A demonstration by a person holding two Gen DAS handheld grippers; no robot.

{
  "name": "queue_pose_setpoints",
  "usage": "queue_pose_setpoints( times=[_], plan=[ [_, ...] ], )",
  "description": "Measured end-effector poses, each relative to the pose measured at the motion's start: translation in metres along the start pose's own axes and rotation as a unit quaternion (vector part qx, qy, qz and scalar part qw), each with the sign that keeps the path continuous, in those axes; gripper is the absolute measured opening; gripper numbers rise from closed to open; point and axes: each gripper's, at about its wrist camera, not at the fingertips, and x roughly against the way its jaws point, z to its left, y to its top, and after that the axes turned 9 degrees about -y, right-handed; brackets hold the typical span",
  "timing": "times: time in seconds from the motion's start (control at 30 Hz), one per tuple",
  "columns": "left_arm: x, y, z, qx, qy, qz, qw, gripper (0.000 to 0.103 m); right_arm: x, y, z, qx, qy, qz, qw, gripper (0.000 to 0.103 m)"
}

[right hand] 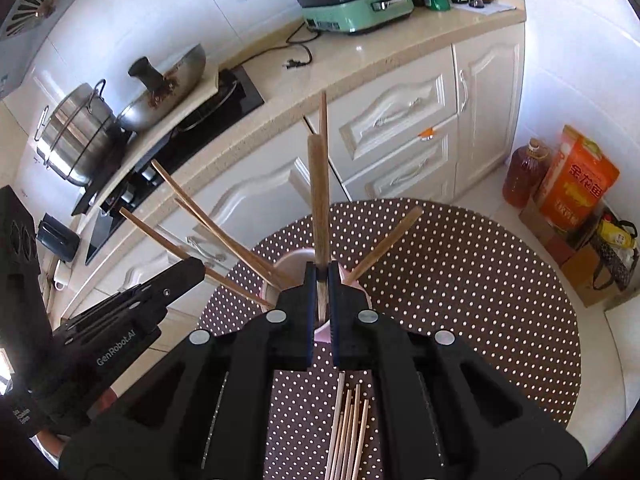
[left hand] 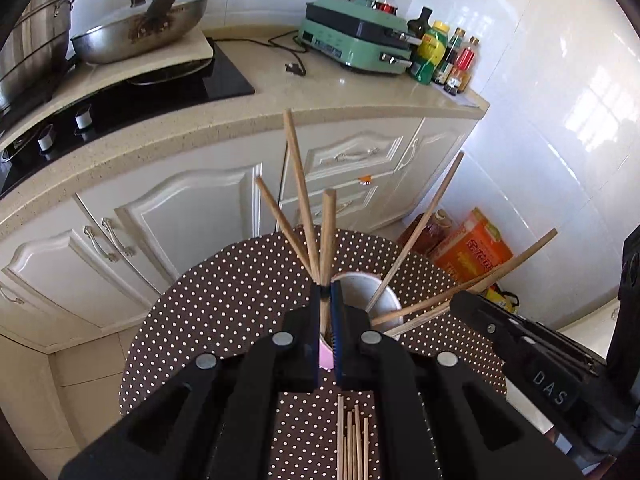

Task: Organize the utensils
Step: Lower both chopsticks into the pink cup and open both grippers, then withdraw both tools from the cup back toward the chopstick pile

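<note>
Both grippers tilt steeply down over a round table covered with a dotted brown cloth, their tips meeting at a pink-and-white cup that stands near its middle.

The left gripper has its jaws closed on a few wooden chopsticks. Their long axes run up and away from the fingers, fanning apart toward the cabinets, and their lower ends go down at the cup's near rim. The right gripper is also clamped shut, on a darker chopstick that stands nearly upright, its top toward the counter and its lower end in the cup.

In the left view the right gripper comes in from the right, level with the cup.

More chopsticks already lean in the cup, splayed out to both sides. A bundle of loose chopsticks lies flat on the cloth close under the grippers, with its length running toward the cup.
</note>
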Motion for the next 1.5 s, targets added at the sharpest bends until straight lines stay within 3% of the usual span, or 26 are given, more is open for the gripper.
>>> queue_pose_setpoints(
  times=[0.27, 0.33, 0.37, 0.57, 0.63, 0.67, 0.7, 0.73, 0.77, 1.17, 1.3, 1.5],
  plan=[
    [-0.002, -0.002, 0.001, -0.017, 0.006, -0.008, 0.9998, 0.006, -0.010, -0.002, -0.002, -0.007, -0.006, 0.026, 1.000, 0.007],
    [0.001, -0.002, 0.001, -0.022, 0.007, -0.013, 0.9997, 0.013, -0.009, -0.001, -0.003, -0.008, -0.011, 0.032, 0.999, 0.007],
    [0.003, -0.002, 0.000, -0.027, 0.011, -0.019, 0.9994, 0.023, -0.009, -0.001, -0.004, -0.015, -0.018, 0.034, 0.999, 0.007],
    [0.016, 0.000, -0.004, -0.040, 0.016, -0.043, 0.9981, 0.030, -0.005, -0.001, -0.007, -0.025, -0.021, 0.047, 0.998, 0.009],
    [0.019, 0.000, -0.004, -0.043, 0.019, -0.046, 0.9978, 0.031, -0.002, -0.002, -0.008, -0.024, -0.026, 0.045, 0.998, 0.014],
    [0.021, -0.001, -0.004, -0.044, 0.020, -0.048, 0.9977, 0.032, 0.000, -0.003, -0.008, -0.026, -0.027, 0.042, 0.998, 0.024],
    [0.023, -0.002, -0.004, -0.043, 0.020, -0.050, 0.9976, 0.035, 0.001, -0.003, -0.009, -0.027, -0.030, 0.040, 0.998, 0.043],
    [0.025, -0.003, -0.005, -0.043, 0.021, -0.052, 0.9975, 0.036, 0.006, -0.004, -0.010, -0.029, -0.040, 0.030, 0.998, 0.056],
    [0.026, -0.003, -0.005, -0.043, 0.020, -0.054, 0.9974, 0.037, 0.009, -0.005, -0.011, -0.028, -0.043, 0.021, 0.998, 0.063],
    [0.051, -0.017, -0.012, -0.054, 0.035, -0.068, 0.9956, 0.044, 0.033, -0.011, -0.018, -0.026, -0.037, 0.009, 0.999, 0.064],
    [0.059, -0.026, -0.013, -0.056, 0.038, -0.068, 0.9954, 0.046, 0.044, -0.017, -0.019, -0.022, -0.039, 0.001, 0.999, 0.073],
    [0.061, -0.047, -0.012, -0.060, 0.044, -0.055, 0.9957, 0.047, 0.045, -0.034, -0.029, -0.030, -0.044, 0.016, 0.998, 0.077]
  ],
)
